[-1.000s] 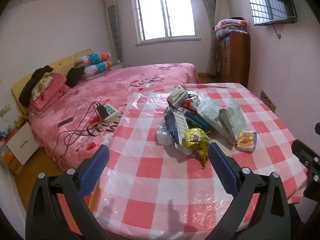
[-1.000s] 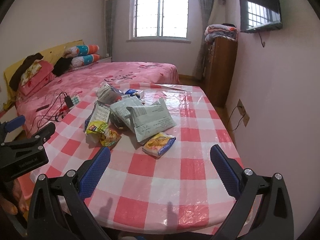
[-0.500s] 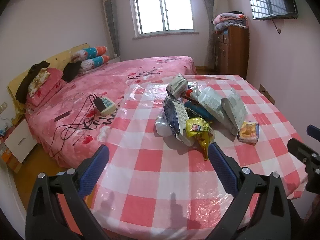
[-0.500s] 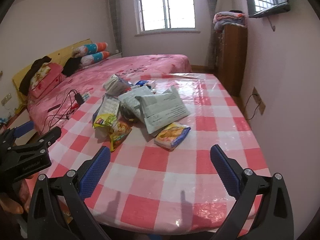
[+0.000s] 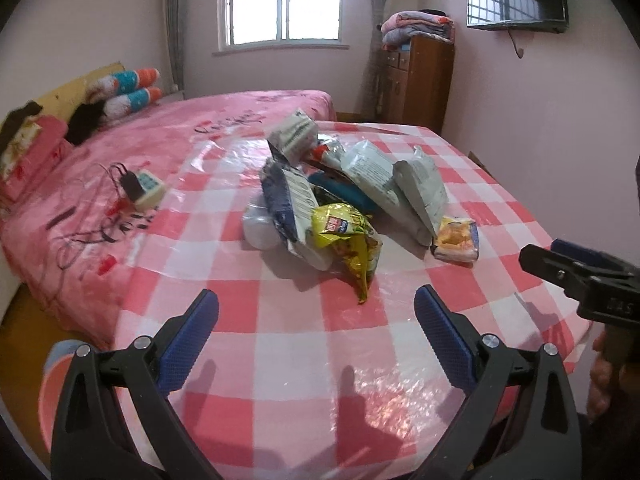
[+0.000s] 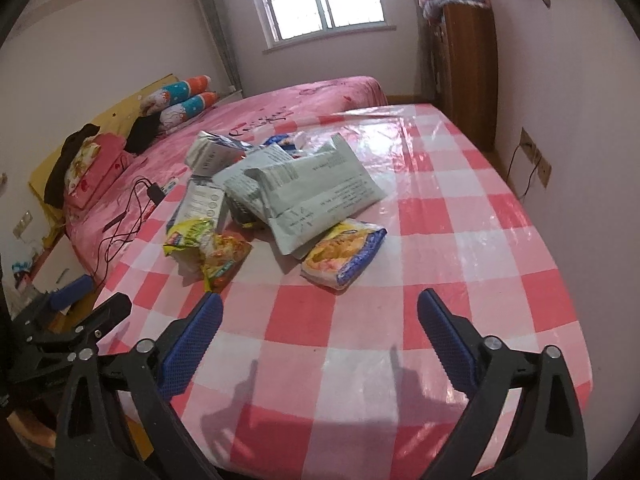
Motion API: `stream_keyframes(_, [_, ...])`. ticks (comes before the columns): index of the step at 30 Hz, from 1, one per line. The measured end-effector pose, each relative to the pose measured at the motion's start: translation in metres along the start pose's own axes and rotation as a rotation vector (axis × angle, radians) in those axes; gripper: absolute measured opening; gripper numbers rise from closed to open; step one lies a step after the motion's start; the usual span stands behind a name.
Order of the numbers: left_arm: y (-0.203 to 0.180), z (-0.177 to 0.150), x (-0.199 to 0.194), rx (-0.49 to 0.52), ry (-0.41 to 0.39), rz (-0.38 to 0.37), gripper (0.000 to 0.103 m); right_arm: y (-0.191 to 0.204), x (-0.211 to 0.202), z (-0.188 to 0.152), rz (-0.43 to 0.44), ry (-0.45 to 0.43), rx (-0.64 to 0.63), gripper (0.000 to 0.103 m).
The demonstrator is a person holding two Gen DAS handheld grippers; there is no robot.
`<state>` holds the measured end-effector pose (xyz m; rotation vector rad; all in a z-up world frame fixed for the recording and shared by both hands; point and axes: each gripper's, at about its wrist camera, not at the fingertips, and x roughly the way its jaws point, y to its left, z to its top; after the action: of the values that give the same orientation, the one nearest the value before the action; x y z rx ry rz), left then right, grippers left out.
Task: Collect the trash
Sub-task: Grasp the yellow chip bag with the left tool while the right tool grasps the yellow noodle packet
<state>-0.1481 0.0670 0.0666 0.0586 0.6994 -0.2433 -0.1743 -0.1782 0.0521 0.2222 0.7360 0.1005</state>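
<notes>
Farthest left, off the table, a power strip (image 5: 145,190) with tangled cables lies on the pink bed (image 5: 132,152); it is not trash and should be left alone. Next comes the left gripper (image 5: 316,334), jaws wide apart and holding nothing, poised over the near edge of the checked tablecloth (image 5: 280,344). Ahead of it sits the trash, all heaped in the middle of the table: a blue-and-white packet (image 5: 290,204) leaning on a pale bottle or tub, then a crumpled yellow snack bag (image 5: 348,240) whose tail points toward this gripper. That tail looks the easiest first grab for the left side; I would come in low and pinch the crinkled foil rather than the slippery plastic beneath. Further right lie two grey mailer bags (image 6: 316,188), overlapped and slack, likely to drag neighbours if pulled flat. At the heap's right edge rests a small orange noodle packet (image 6: 344,254), lying alone and nearest the right gripper (image 6: 320,336), whose jaws are closing a little but stand wide with nothing between them. Taking that loose packet by its near end seems wisest.
</notes>
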Motion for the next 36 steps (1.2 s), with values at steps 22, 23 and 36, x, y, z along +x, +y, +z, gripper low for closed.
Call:
stream_keyframes(22, [0.003, 0.025, 0.086, -0.227, 0.099, -0.179, 0.063, -0.039, 0.087, 0.031, 0.097, 0.156, 0.146, 0.064])
stream_keyframes(23, [0.001, 0.026, 0.087, -0.225, 0.093, -0.182, 0.061, -0.038, 0.089, 0.032, 0.094, 0.154, 0.139, 0.064])
stream_keyframes(36, [-0.014, 0.036, 0.111, -0.207, 0.055, -0.199, 0.048, -0.012, 0.098, 0.026, -0.042, 0.114, -0.041, 0.046])
